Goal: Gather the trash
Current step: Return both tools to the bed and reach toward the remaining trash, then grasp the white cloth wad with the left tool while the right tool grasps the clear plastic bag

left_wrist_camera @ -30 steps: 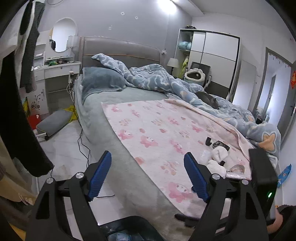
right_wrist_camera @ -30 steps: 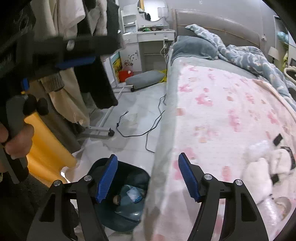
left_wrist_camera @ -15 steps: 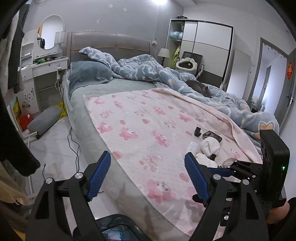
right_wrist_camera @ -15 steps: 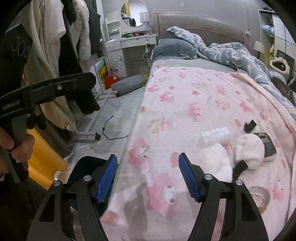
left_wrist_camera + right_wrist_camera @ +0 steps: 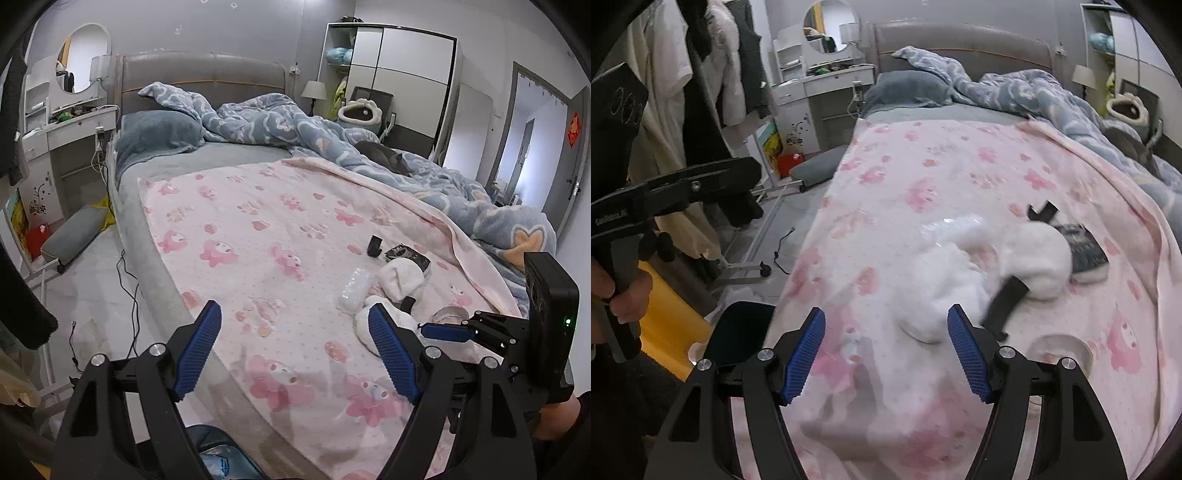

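Both sets of fingers are spread with nothing gripped: our left gripper [image 5: 295,349] hangs over the pink blanket [image 5: 258,236], our right gripper [image 5: 886,354] over the same blanket just short of the white fluffy pile [image 5: 956,273]. Below the bed edge we see the dark bin [image 5: 738,332] on the floor. Trash sits past the right fingertips: clear plastic wrapper [image 5: 352,288] touching the fluff, dark packet [image 5: 408,254] beyond it. Farther back, blue duvet [image 5: 266,122], then headboard [image 5: 199,70].
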A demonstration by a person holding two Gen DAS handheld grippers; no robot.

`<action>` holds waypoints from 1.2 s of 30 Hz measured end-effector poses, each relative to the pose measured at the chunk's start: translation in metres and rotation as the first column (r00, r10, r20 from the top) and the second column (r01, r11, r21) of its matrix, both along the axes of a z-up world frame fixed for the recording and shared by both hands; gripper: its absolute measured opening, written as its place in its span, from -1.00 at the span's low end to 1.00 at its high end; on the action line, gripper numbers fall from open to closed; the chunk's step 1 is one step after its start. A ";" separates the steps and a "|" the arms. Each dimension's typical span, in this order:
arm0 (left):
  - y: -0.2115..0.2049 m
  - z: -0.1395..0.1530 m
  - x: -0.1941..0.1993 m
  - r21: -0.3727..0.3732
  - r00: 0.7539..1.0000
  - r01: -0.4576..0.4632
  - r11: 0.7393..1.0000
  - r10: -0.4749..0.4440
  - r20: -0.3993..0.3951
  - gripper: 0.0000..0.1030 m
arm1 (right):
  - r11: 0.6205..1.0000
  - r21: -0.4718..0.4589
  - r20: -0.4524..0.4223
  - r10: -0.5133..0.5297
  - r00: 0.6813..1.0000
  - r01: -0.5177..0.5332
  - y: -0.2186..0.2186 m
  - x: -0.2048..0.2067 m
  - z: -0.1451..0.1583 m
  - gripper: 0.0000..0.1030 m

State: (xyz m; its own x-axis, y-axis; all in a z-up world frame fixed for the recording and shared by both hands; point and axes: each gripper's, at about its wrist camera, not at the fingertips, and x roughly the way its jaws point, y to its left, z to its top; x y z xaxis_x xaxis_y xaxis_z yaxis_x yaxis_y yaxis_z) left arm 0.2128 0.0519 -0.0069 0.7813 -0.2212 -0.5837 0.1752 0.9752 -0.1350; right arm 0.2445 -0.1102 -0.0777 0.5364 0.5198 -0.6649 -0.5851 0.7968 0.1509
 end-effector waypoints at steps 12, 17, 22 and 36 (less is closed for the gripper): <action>-0.033 -0.018 0.016 -0.003 0.998 0.039 0.999 -0.039 -0.047 0.70 | 0.999 -0.017 -0.010 -0.036 0.999 0.036 -0.032 0.002 -0.015 0.23; -0.045 -0.025 0.021 -0.012 0.996 0.054 0.998 -0.055 -0.064 0.71 | 0.996 -0.066 0.012 -0.055 0.998 0.056 -0.041 0.006 -0.021 0.14; -0.060 -0.033 0.026 -0.011 0.994 0.075 0.997 -0.075 -0.083 0.71 | 0.984 -0.156 0.058 -0.075 0.995 0.083 -0.048 0.009 -0.031 -0.15; -0.093 -0.058 0.042 0.003 0.986 0.103 0.995 -0.102 -0.135 0.71 | 0.992 0.042 0.039 -0.124 0.992 0.122 -0.090 0.011 -0.012 -0.46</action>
State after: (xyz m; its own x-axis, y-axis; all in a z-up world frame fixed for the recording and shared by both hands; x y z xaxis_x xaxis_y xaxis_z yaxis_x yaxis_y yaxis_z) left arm 0.2544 -0.0407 -0.0650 0.6691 -0.2899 -0.6843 0.2553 0.9544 -0.1548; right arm 0.2552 -0.2004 -0.0899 0.6243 0.4733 -0.6215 -0.4893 0.8571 0.1613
